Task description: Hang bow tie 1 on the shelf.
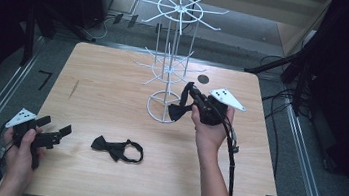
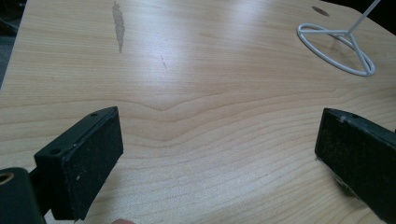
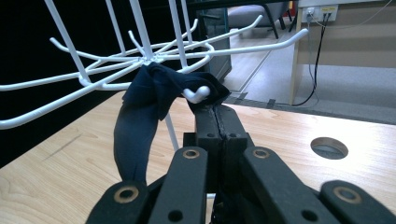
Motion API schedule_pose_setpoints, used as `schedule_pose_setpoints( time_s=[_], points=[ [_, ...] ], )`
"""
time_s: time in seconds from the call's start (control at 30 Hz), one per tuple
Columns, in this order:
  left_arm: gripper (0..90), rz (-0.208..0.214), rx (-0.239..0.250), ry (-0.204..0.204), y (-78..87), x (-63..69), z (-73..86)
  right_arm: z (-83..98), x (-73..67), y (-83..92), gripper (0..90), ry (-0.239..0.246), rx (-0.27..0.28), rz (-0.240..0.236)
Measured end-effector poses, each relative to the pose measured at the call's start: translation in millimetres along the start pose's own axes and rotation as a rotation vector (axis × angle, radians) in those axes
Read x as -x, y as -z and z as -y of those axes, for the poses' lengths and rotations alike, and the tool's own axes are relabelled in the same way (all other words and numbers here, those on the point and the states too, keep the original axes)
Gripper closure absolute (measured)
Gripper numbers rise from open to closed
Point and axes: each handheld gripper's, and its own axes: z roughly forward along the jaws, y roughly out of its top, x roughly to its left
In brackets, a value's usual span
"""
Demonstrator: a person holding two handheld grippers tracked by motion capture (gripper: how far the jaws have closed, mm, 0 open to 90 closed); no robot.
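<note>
Pinching the dark fabric strap of a black bow tie [image 3: 140, 121] between the shut jaws of my right gripper [image 3: 218, 112], I hold it up against the white wire display stand [image 1: 172, 52] so the loop can slip over one of its arms. In the right gripper view the two black jaws meet flat along their length, with the cloth bunched at their tips and the rounded end of a white hook [image 3: 197, 94] showing just in front of them; the cloth is draped right at that hook, though I cannot tell whether it already hangs on it or only leans against it. The rest of the strap drops down to the left of the jaws, slack, so I judge the weight is partly mine to carry. From above, my right hand [image 1: 211, 128] sits just beside the stand's ring base, tilted toward the lower tier of arms, with the bow itself dangling below the gripper.

My left gripper [image 2: 215, 154] has its jaws spread wide with nothing between them, low over the pale wooden table [image 2: 196, 60]; I rest it near the table's left front corner, out of the way. A second black bow tie [image 1: 117, 149] lies flat on the wood between my two hands, near the front edge, likely next for the stand.
</note>
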Motion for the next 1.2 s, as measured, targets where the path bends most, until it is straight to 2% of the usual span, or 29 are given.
schedule_pose_setpoints(
  time_s=[0.17,0.33,0.93,1.07,1.1,1.2],
  points=[
    [1.4,0.001,0.0,0.0,0.0,-0.1,0.0,1.2,0.6,-2.9,90.0,-0.002,0.002,-0.007],
    [1.4,0.0,-0.001,0.0,-0.1,-0.1,-0.1,2.9,-0.9,-7.7,90.0,-0.031,0.008,-0.016],
    [1.4,0.0,0.002,0.0,-0.1,-0.4,-0.1,5.5,-5.4,-22.9,90.0,-0.082,0.016,-0.033],
    [1.4,0.0,0.001,-0.001,0.0,-0.3,-0.1,5.9,-5.0,-22.9,88.6,-0.076,0.017,-0.034],
    [1.4,0.0,0.001,-0.001,0.0,-0.4,-0.1,6.4,-4.6,-22.3,83.7,-0.063,0.016,-0.027],
    [1.4,0.001,0.001,0.0,-0.1,-0.4,-0.2,7.7,-4.0,-20.9,80.0,-0.048,0.018,-0.026]
  ],
)
